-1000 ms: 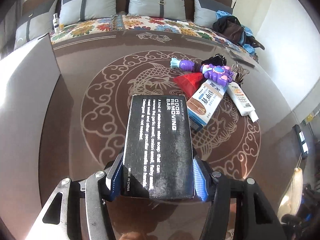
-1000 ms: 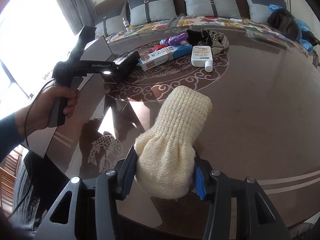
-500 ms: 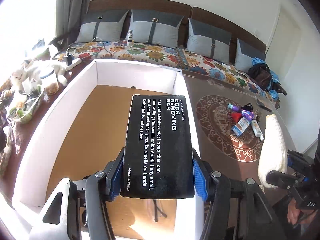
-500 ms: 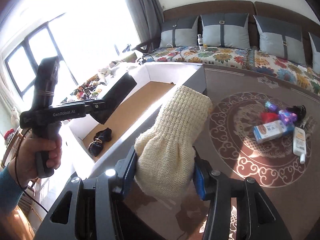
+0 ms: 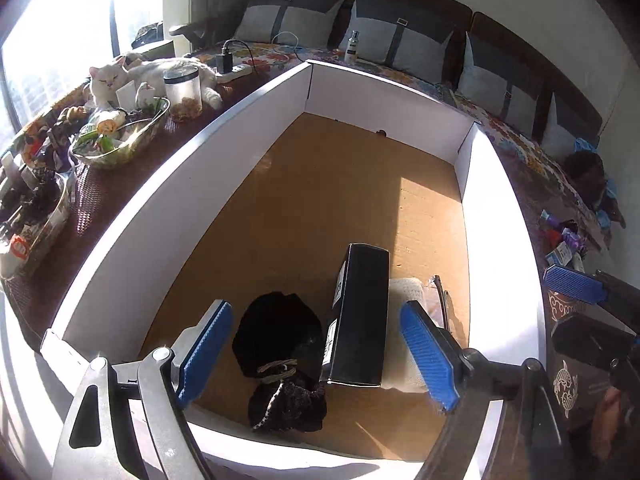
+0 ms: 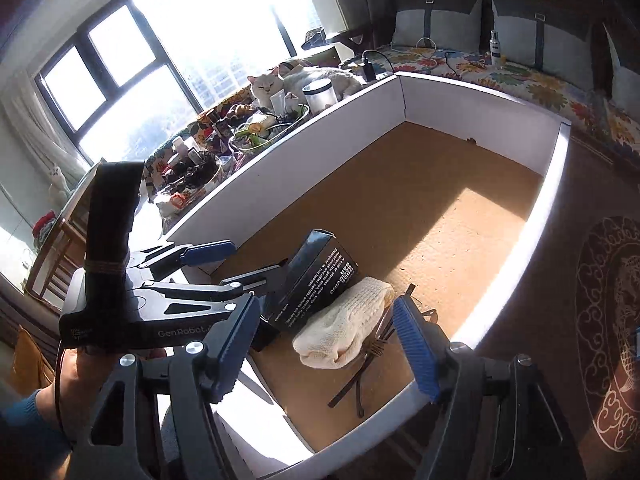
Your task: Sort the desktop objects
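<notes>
Left gripper [image 5: 316, 344]: jaws apart and opening, nothing clamped. The black rectangular cardboard carton with white print [image 5: 360, 316] lies free in the white-walled box with brown cardboard floor [image 5: 180, 184], beside a black fabric pouch [image 5: 280, 356]. Right gripper [image 6: 328, 340]: jaws apart and opening. The cream knitted mitt [image 6: 344, 328] lies in the box, touching the carton.

I see the box [image 5: 362, 316] lying in the big tray [image 5: 192, 184] — the knit pouch [image 6: 344, 328] right beside it, the dark bundle [image 5: 280, 356] on its other side.
</notes>
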`<state>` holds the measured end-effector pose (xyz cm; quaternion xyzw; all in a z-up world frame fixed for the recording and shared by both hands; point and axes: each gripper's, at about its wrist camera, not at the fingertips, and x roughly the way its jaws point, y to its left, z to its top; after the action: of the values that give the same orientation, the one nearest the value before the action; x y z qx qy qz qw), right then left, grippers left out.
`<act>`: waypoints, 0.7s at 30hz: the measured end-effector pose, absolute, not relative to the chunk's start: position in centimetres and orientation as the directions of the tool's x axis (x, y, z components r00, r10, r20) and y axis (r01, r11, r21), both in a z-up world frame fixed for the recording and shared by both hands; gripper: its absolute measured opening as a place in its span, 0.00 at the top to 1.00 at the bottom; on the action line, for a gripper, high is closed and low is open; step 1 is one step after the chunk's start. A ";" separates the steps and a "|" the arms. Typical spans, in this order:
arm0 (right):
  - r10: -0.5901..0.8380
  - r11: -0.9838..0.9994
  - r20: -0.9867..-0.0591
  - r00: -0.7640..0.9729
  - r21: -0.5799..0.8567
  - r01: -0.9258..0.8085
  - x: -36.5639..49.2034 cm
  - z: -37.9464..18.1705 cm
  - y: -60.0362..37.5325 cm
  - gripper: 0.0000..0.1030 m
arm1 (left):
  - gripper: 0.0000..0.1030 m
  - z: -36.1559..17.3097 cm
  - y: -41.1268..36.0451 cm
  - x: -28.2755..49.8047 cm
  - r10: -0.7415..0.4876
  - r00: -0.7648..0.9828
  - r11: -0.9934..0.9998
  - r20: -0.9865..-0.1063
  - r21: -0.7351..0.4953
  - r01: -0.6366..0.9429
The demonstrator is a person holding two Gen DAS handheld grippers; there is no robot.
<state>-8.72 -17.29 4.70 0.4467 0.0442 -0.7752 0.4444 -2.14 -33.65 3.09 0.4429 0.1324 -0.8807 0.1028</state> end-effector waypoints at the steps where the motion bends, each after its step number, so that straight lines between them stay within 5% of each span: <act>1: -0.662 -0.608 -0.715 -0.225 0.336 0.720 -8.8 5.3 -16.0 0.23 | 0.17 3.8 -33.6 -1.8 -0.067 -0.598 -0.944 -0.798 -0.144 0.297; 7: -0.592 -0.733 -0.641 -0.488 0.175 0.658 -7.8 6.5 -5.1 0.03 | 0.17 7.3 -27.0 -0.5 0.036 -0.691 -0.968 -0.722 -0.198 0.156; 12: -0.299 -0.857 -0.726 -0.619 -0.081 0.509 -8.1 0.9 5.9 0.02 | 0.14 9.1 -16.5 0.0 0.226 -0.709 -0.968 -0.668 -0.235 -0.087; 14: -0.188 -0.886 -0.757 -0.626 -0.146 0.441 -8.2 -1.3 10.5 0.02 | 0.02 8.6 -12.2 -0.1 0.300 -0.682 -0.952 -0.667 -0.256 -0.168; 21: -0.038 -0.966 -0.787 -0.615 -0.129 0.225 -8.3 -4.3 22.4 0.02 | 0.01 0.4 -0.8 -3.2 0.373 -0.513 -0.924 -0.773 -0.264 -0.276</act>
<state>-8.33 22.38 -4.33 0.4324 0.1080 -0.8921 0.0736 -3.25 -0.77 0.35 0.4565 0.0535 -0.8682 -0.1869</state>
